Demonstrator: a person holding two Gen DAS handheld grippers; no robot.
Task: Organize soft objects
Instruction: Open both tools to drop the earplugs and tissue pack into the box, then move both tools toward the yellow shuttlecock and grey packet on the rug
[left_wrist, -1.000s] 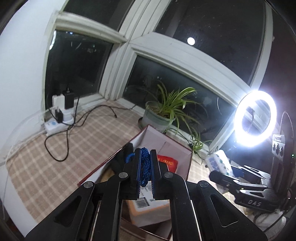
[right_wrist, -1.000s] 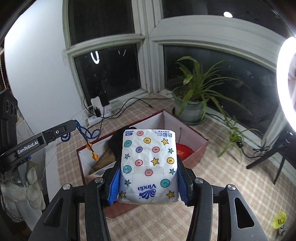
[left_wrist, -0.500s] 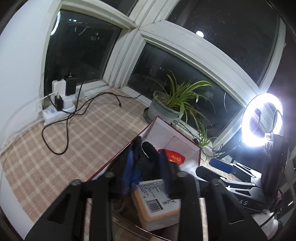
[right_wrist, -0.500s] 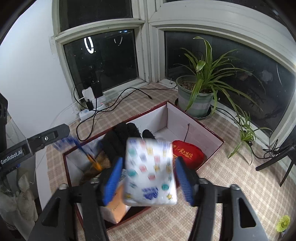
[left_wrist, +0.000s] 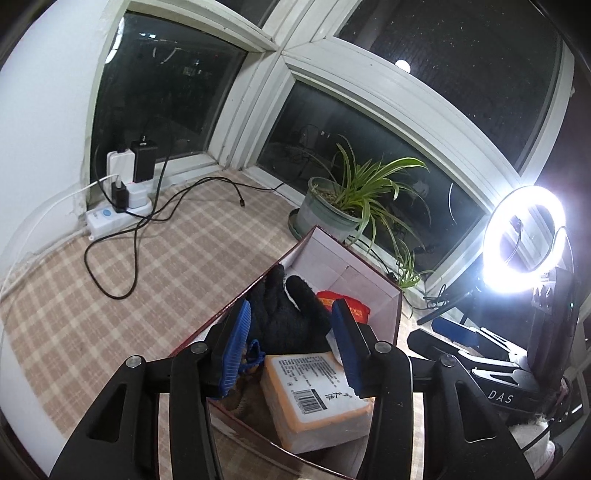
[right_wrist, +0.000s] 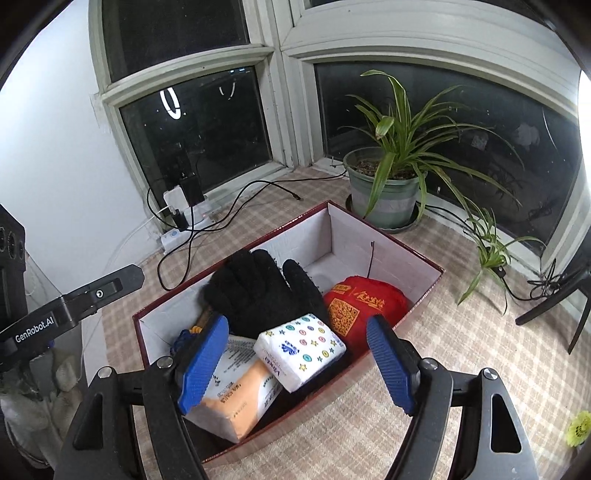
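A dark red cardboard box (right_wrist: 424, 258) with white inner walls stands on the checked cloth. In it lie a black knit glove (right_wrist: 262, 291), a red pouch (right_wrist: 364, 304), an orange-and-white tissue pack (right_wrist: 236, 395), a white star-patterned Vinda tissue pack (right_wrist: 301, 349) and a blue cord (right_wrist: 183, 338). My right gripper (right_wrist: 295, 365) is open and empty just above the box's near side. My left gripper (left_wrist: 291, 345) is open and empty over the box (left_wrist: 354, 258), above the glove (left_wrist: 288, 314), the orange tissue pack (left_wrist: 317, 395) and the blue cord (left_wrist: 253, 354).
A potted spider plant (right_wrist: 391, 177) stands behind the box by the window. A power strip with chargers and cables (right_wrist: 184, 218) lies at the left wall. A lit ring light (left_wrist: 524, 236) stands to the right. A yellow item (right_wrist: 578, 428) lies at the far right.
My right gripper opened and the Vinda tissue pack dropped into the box. My left gripper opened and the blue cord fell into the box.
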